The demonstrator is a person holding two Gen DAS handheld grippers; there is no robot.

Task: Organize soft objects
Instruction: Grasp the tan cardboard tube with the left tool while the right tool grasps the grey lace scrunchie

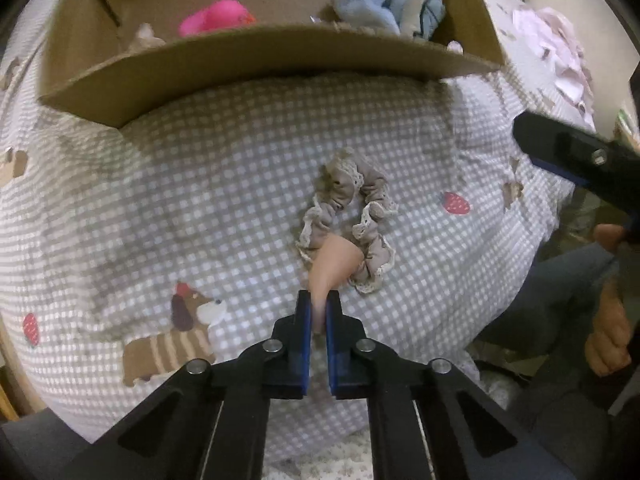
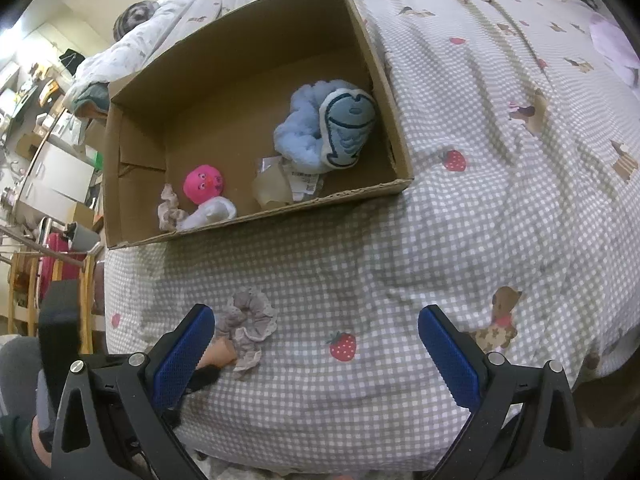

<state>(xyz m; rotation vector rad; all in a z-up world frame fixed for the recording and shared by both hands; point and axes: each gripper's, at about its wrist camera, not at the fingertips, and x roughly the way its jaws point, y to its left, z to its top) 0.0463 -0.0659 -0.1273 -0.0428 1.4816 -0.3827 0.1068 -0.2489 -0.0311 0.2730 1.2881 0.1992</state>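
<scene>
Left gripper (image 1: 319, 312) pinches peach cone (image 1: 334, 260) | scrunchie (image 1: 352, 216) beside | cardboard box (image 1: 256, 60) beyond

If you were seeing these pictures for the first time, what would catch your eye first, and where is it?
First, the left gripper, its jaws shut on a peach-coloured cone-shaped soft piece that lies over a grey lace-edged fabric scrunchie on the grey-and-white checked bedspread. Behind them, the open brown cardboard box holds a bright pink round plush toy and a fluffy light-blue whale plush. The right gripper is open over the bedspread.
</scene>
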